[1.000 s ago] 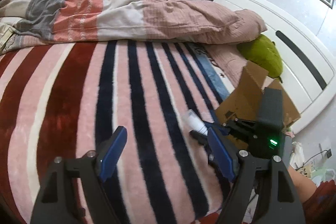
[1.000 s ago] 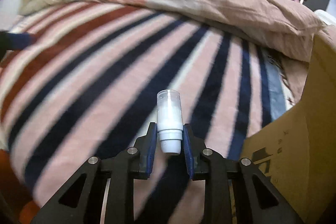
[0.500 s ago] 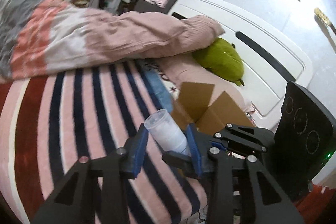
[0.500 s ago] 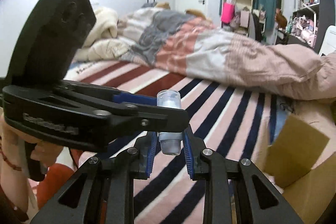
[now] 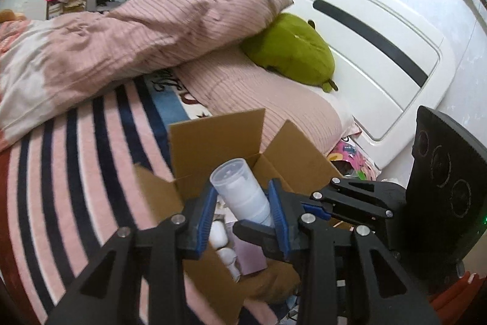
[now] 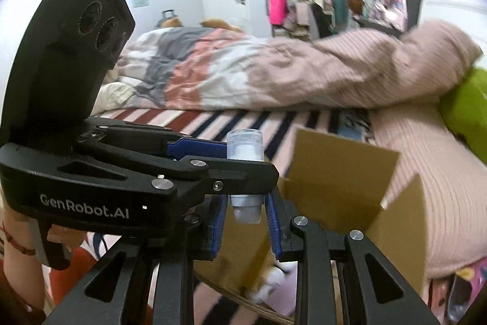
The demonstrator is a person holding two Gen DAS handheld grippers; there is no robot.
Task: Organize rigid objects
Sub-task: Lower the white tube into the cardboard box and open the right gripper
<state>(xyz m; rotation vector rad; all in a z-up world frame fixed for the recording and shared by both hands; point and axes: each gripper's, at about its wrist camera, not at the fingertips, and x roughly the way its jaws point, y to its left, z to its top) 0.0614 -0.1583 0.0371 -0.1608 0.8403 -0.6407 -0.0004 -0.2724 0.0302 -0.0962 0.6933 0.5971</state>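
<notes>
Bed: striped blanket [image 5: 76, 172], pink duvet [image 5: 137, 29] bunched behind, green plush [image 5: 292, 51] by the headboard.
Box: open cardboard box [image 5: 216, 142] on the bed, small white items inside.
Bottle: white bottle [image 5: 243, 194] with clear cap, above the box.
Left hand-held gripper [image 5: 243, 215]: pads pinching the bottle's body.
Right hand-held gripper [image 6: 246, 221]: blue pads slightly spread around the bottle's base; contact unclear.

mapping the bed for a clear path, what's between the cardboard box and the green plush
A pink ribbed pillow lies between the cardboard box and the green plush, seen in the left wrist view.
</notes>
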